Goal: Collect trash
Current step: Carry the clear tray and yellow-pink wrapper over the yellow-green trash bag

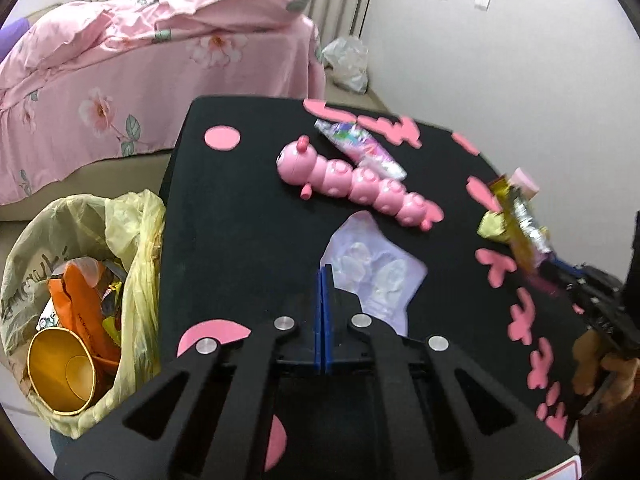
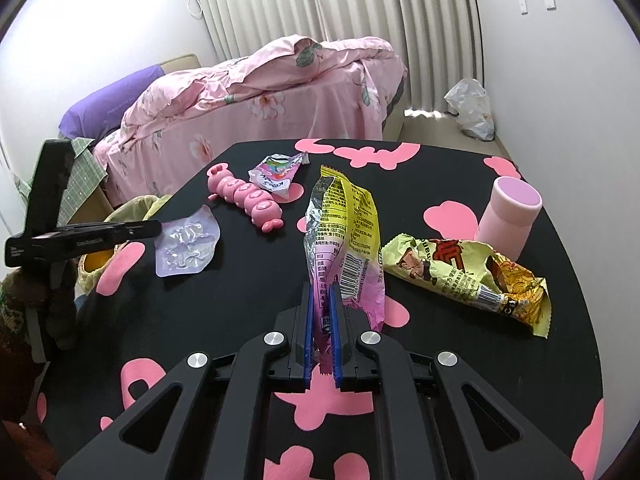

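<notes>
Caterpillar toy (image 2: 247, 199) beside blister pack (image 2: 187, 246)

Even soft light, fisheye-warped edges — slight blur

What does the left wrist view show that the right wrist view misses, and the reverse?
Only the left wrist view looks into the yellow trash bag, showing a gold cup and orange wrapper inside, and the left gripper shut with nothing between its fingers.

Only the right wrist view shows the green noodle packet, the whole pink cup, and the right gripper shut on the yellow and pink wrapper.

Both show the pink caterpillar toy, clear blister tray, small foil wrapper, black table and bed.
</notes>
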Available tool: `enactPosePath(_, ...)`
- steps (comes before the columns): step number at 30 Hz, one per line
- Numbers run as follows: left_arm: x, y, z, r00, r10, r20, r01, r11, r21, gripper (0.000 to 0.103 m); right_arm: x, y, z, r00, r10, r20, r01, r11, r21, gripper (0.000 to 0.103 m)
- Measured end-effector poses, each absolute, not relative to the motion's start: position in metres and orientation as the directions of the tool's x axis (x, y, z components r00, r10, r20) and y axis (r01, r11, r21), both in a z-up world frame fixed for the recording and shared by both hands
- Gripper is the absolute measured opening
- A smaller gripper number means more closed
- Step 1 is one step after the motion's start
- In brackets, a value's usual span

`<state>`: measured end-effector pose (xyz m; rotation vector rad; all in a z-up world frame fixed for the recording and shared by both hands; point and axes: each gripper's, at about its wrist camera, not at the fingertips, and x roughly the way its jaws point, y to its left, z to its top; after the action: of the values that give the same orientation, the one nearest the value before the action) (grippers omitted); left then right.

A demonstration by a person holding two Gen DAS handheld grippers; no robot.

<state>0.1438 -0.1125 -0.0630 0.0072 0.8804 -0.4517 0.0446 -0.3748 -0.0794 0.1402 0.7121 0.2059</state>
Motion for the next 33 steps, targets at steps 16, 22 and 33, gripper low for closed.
enactPosePath(16,0.094,-0.066,0.008,0.715,-0.384,-0.583,0.380,0.915,-0.137,0.001,0.028,-0.330,-0.022,0.795,0.235,-0.559,-0.218,0.971,0.097,0.008)
enactPosePath(22,0.087,-0.026,0.020,0.760,-0.356,-0.544,0.321,0.933,-0.163,0.001,0.033,-0.287,0.002,0.790,0.279,-0.546,-0.301,0.952,0.051,0.008)
enactPosePath(33,0.079,0.050,0.014,0.822,-0.246,-0.514,0.160,0.965,-0.206,0.001,0.047,-0.202,0.018,0.740,0.353,-0.572,-0.442,0.897,-0.019,0.008)
